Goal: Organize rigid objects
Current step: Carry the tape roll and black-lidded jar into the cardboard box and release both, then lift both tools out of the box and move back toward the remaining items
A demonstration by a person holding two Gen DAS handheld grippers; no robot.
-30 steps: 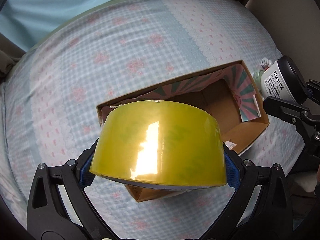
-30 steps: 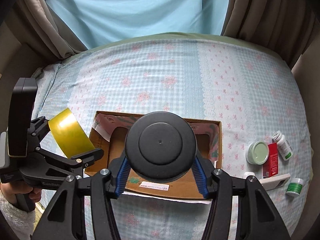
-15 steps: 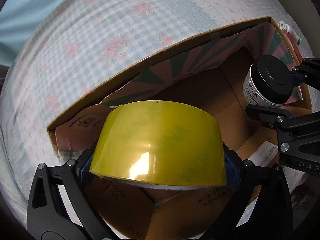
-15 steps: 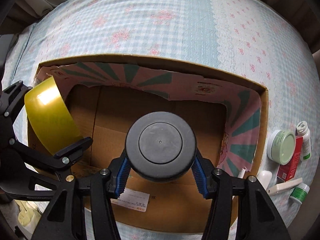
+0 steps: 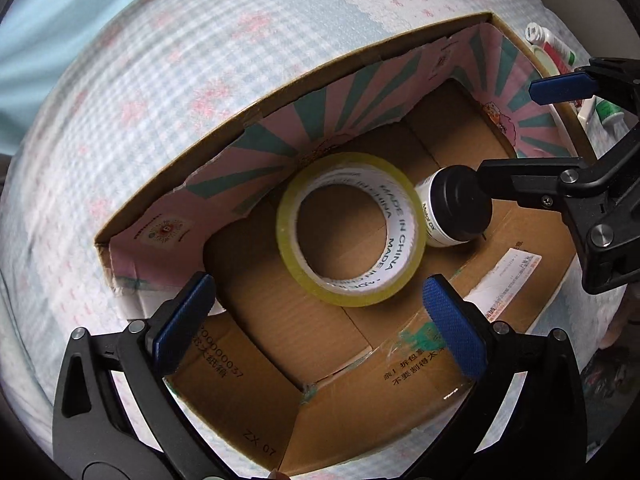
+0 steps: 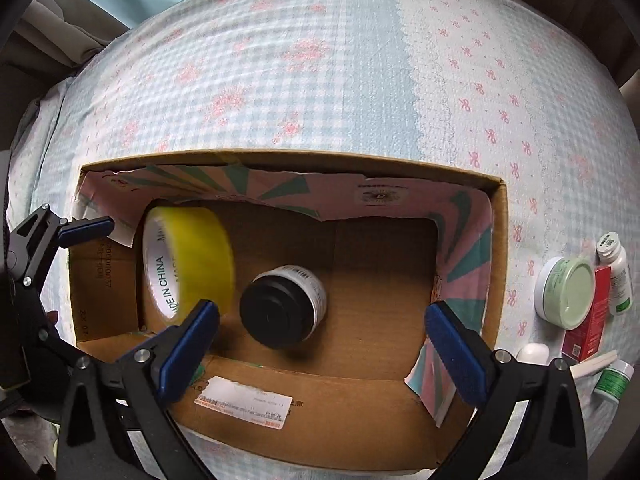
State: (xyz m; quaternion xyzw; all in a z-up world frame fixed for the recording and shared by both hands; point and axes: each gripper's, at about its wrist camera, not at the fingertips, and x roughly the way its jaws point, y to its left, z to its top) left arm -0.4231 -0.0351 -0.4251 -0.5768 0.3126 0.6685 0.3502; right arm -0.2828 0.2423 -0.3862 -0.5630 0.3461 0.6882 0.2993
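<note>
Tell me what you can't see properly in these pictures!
- Black-lidded white jar: left view, label curves out of sight.
- Yellow tape roll: right view, blurred, lower edge behind right tool.
- Small bottles and tubs beside the cardboard box: labels too small.
- Left tool: open.

Both grippers stand with their blue-padded fingers spread wide and nothing between them. The left gripper (image 5: pixel 316 312) points forward and down, its fingers (image 5: pixel 184 320) apart at either side of the view. The right gripper (image 6: pixel 320 340) does likewise, its fingers (image 6: pixel 456 344) equally far apart. Each one shows at the edge of the other's view, the two close side by side.
</note>
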